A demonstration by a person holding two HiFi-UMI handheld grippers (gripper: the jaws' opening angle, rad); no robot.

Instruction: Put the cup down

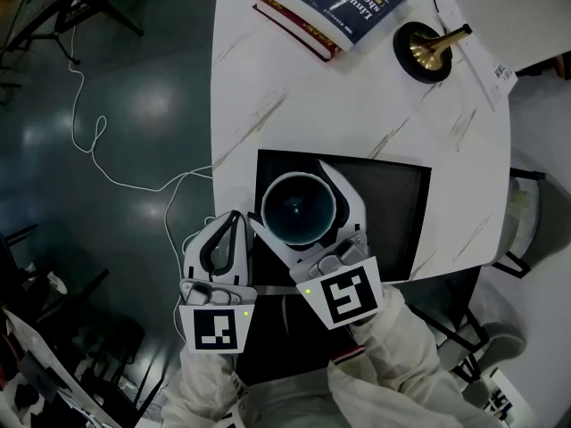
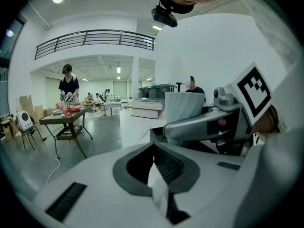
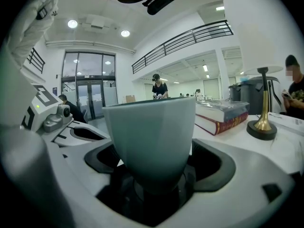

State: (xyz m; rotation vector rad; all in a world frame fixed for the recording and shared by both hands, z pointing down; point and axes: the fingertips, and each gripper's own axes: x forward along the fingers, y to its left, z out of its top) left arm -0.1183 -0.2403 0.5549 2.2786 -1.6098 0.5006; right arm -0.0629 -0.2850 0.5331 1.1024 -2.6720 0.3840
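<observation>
A pale blue-green ceramic cup (image 1: 299, 208) with a tapering wall stands upright just left of the middle of the head view, over the near left part of a black rectangular mat (image 1: 393, 212) that lies on a white marble-patterned table (image 1: 357, 114). The right gripper (image 1: 290, 194), white with dark pads, reaches up from the lower middle of the frame, and its jaws stand wide on either side of the cup. In the right gripper view a thin light sliver shows between each pad and the cup's wall, so the grasp is released and the cup stands on its own foot, down in the dark between the jaws. The left gripper (image 1: 230, 221) hangs at the lower left, off the table's edge and over the dark grey glossy floor (image 1: 89, 105). In its own view its ribbed pads meet, clenched on nothing. At the top middle of the head view lies a stack of two books (image 1: 330, 3), a blue-covered one on a red-edged one, and to their right a brass-coloured piece on a round black base (image 1: 428, 52). A thin white cable (image 1: 98, 141) trails across the floor at the left.
</observation>
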